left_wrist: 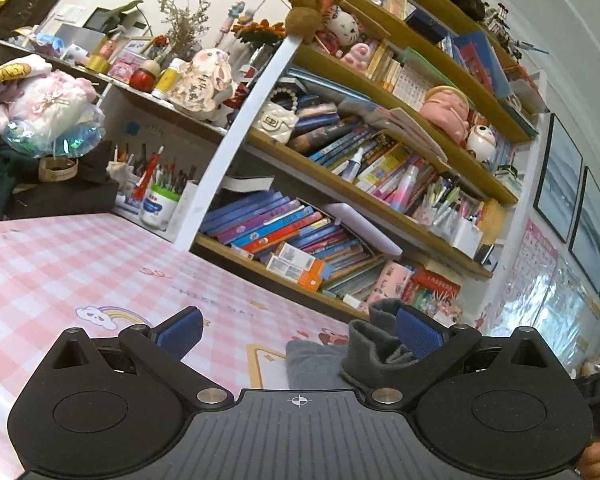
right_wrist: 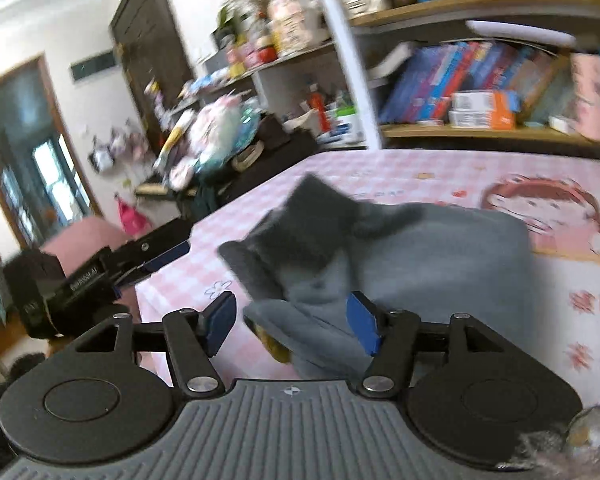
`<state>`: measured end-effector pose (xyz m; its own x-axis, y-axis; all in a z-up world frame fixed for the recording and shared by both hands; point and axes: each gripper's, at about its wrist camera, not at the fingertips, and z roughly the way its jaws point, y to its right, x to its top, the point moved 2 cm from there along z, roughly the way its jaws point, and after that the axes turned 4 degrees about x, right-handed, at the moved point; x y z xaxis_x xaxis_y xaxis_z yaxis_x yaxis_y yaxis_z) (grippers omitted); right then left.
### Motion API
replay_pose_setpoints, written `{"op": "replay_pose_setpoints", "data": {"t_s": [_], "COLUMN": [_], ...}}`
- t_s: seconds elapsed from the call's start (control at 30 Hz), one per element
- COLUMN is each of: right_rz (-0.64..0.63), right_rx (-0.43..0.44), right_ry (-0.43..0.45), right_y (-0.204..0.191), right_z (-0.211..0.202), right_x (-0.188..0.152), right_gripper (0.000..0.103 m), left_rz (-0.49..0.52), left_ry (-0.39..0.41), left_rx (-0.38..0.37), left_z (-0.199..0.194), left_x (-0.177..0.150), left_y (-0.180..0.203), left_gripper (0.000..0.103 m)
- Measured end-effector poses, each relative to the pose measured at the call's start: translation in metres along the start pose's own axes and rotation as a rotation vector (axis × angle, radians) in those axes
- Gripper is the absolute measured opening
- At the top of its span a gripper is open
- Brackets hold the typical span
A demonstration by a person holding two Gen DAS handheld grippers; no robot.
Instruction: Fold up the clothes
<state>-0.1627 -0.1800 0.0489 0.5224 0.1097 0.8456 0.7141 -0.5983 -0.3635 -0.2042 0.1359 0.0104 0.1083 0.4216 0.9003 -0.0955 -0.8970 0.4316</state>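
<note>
A tall bookcase (left_wrist: 380,152), crammed with picture books, soft toys and pen pots, rises behind a surface (left_wrist: 80,264) covered in a pink checked cloth printed with cartoon figures. On that cloth lies the grey garment (right_wrist: 440,264), its broad body flat near the surface's front edge while one dark end is bunched and raised toward the left. The right gripper (right_wrist: 292,326) hangs over the garment's near edge, tilted downward, its blue-padded jaws standing apart with a fold of fabric between them; the pads do not press on it. The left gripper (left_wrist: 300,338) points level across the surface, its jaws spread wide; grey cloth bunches against the right-hand pad, but nothing is clamped. From the right wrist camera, the left gripper appears at the surface's left edge. A person's fingertips (left_wrist: 598,460) show at the lower corner.
</note>
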Motion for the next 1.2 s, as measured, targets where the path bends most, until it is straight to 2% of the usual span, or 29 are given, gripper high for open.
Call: {"op": "replay_pose_setpoints", "data": {"t_s": [0.17,0.27,0.4,0.53,0.67,0.73,0.8,0.9,0.97,1.07,1.13,1.2], "right_rz": [0.075,0.153,0.260,0.347,0.394,0.407,0.419,0.421,0.406,0.373,0.350,0.335], "right_rx": [-0.080,-0.120,-0.116,-0.130,-0.155,-0.162,-0.161,-0.168,-0.175,-0.173,-0.167,-0.171], "right_ry": [0.076,0.131,0.149,0.174,0.139,0.123,0.114,0.110,0.110,0.120,0.121,0.113], "right_y": [0.029,0.050,0.070,0.082,0.090,0.091,0.092,0.091,0.089,0.084,0.080,0.077], "right_z": [-0.046,-0.055,-0.047,-0.034,-0.022,-0.017,-0.013,-0.011,-0.011,-0.012,-0.011,-0.009], "right_x": [-0.006,-0.014,-0.021,-0.025,-0.031,-0.034,-0.036,-0.037,-0.036,-0.033,-0.030,-0.030], "right_gripper": [0.072,0.073,0.072,0.072,0.072,0.072,0.073,0.073,0.073,0.073,0.073,0.073], "left_rz": [0.025,0.075,0.151,0.157,0.145,0.126,0.124,0.155,0.207,0.188,0.115,0.035], "left_ry": [-0.032,-0.054,-0.077,-0.153,-0.221,-0.257,-0.306,-0.332,-0.271,-0.152,-0.135,-0.204], "left_rx": [-0.047,-0.080,-0.077,-0.047,-0.021,-0.029,-0.048,-0.101,-0.153,-0.198,-0.154,-0.076], "left_z": [0.011,0.021,0.039,0.058,0.072,0.079,0.088,0.097,0.090,0.075,0.076,0.088], "left_x": [0.006,0.012,0.015,0.007,-0.005,-0.009,-0.011,-0.008,0.001,0.019,0.020,0.007], "left_y": [0.018,0.038,0.064,0.073,0.070,0.066,0.065,0.068,0.078,0.080,0.066,0.041], "left_gripper": [0.103,0.103,0.103,0.103,0.102,0.086,0.033,0.018,0.016,0.016,0.016,0.017]}}
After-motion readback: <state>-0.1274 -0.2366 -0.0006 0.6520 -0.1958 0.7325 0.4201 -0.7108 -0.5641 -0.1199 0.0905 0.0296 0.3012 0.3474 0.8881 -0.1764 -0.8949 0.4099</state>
